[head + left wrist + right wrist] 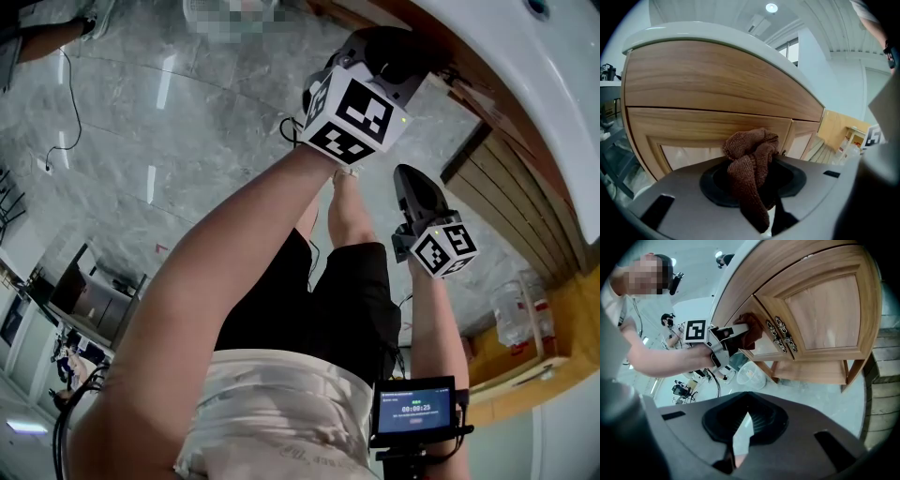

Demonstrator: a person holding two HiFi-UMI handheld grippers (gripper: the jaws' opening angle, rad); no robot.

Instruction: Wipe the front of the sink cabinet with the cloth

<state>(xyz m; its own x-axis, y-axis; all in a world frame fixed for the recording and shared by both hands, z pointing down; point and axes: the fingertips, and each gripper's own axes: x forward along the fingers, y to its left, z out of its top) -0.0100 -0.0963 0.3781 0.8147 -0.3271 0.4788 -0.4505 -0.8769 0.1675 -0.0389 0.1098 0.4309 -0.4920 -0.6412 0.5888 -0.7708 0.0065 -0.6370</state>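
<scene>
We see a grey marbled floor (169,141). The wooden sink cabinet (820,310) stands on it, with a white mesh basket (751,376) at the cabinet's seven o'clock.

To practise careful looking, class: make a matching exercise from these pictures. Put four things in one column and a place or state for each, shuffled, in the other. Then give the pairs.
Things
1. brown cloth
2. right gripper
3. white basket
4. metal handles

Places or states
A. on the floor, by the cabinet leg
B. mounted side by side on the cabinet
C. shut, with nothing between its jaws
D. clamped in the left gripper, at the cabinet front

Pairs: 1-D; 2-C; 3-A; 4-B
</scene>
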